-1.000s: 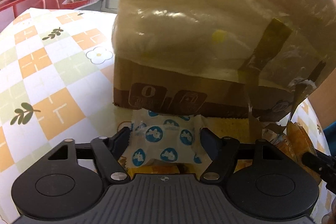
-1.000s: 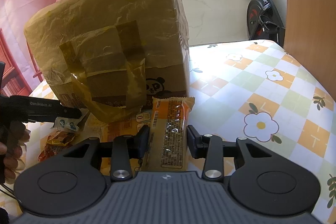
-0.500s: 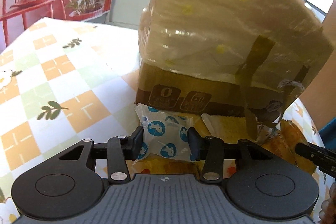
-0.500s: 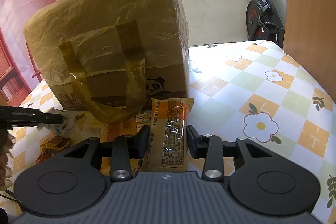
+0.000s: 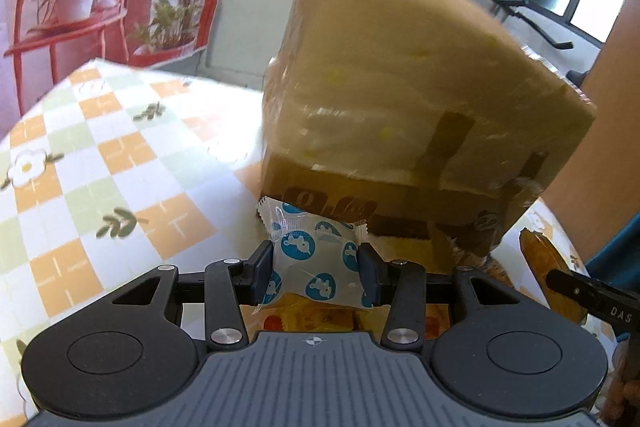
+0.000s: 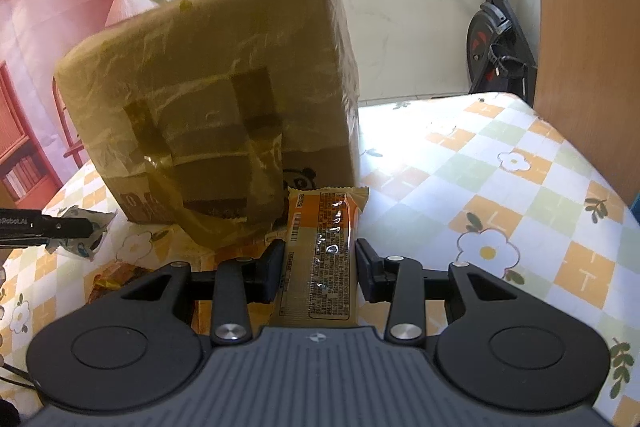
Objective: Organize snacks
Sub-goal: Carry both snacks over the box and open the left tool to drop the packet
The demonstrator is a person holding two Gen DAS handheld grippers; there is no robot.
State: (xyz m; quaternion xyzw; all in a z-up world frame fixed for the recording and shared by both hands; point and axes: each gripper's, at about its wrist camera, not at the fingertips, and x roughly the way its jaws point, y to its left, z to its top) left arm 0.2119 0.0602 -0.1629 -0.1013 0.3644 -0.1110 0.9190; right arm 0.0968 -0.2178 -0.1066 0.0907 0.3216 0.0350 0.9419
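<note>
The left gripper (image 5: 316, 275) tilts downward over the table (image 5: 100, 163), its jaws having just closed; both pads now press the sides of a white packet (image 5: 314, 259) with blue dots, held clear of the cloth just in front of the box (image 5: 420, 115). The right gripper (image 6: 316, 271) points down at a similar slant, clamped on an orange bar (image 6: 324, 251) whose far end reaches the foot of the box (wrapped in yellowish tape). In the right view, the left gripper's finger shows at the left edge with the packet.
</note>
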